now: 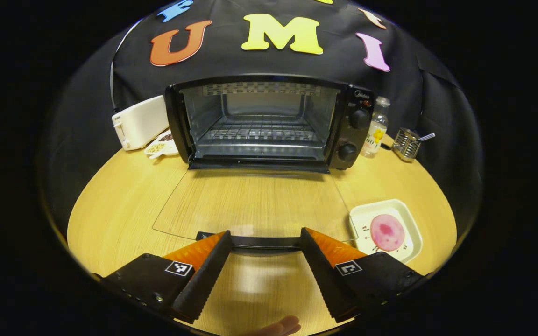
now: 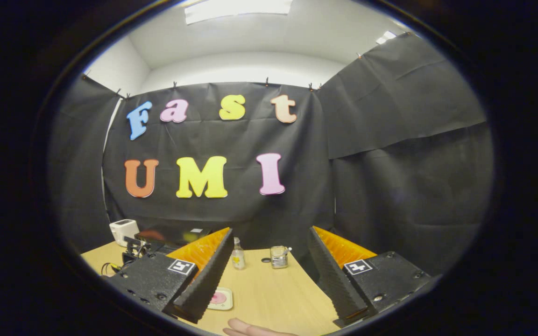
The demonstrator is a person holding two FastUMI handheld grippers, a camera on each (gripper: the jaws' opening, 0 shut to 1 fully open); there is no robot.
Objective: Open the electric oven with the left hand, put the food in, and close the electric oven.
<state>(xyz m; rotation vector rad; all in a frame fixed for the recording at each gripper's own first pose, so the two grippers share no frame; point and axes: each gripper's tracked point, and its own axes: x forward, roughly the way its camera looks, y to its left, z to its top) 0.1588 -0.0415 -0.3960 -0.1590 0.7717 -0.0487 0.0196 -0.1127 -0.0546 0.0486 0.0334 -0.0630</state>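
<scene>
In the left gripper view the black electric oven [image 1: 269,123] stands at the back of the wooden table, its cavity and wire rack bare. Its glass door [image 1: 250,203] lies folded down flat toward me. My left gripper [image 1: 265,235] is open, its fingertips on either side of the door's dark handle [image 1: 264,241] without pressing it. The food, a round pink piece [image 1: 387,232], lies on a white square plate [image 1: 409,214] to the right of the door. My right gripper [image 2: 269,231] is open, held high above the table with nothing in it; the plate [image 2: 224,305] with the pink food [image 2: 217,297] lies below it.
A white toaster [image 1: 140,122] and a small dish of grains [image 1: 161,145] sit left of the oven. A clear bottle [image 1: 375,130] and a metal holder [image 1: 407,143] with a spoon stand to its right. A person's fingers [image 2: 250,330] show at the bottom edge.
</scene>
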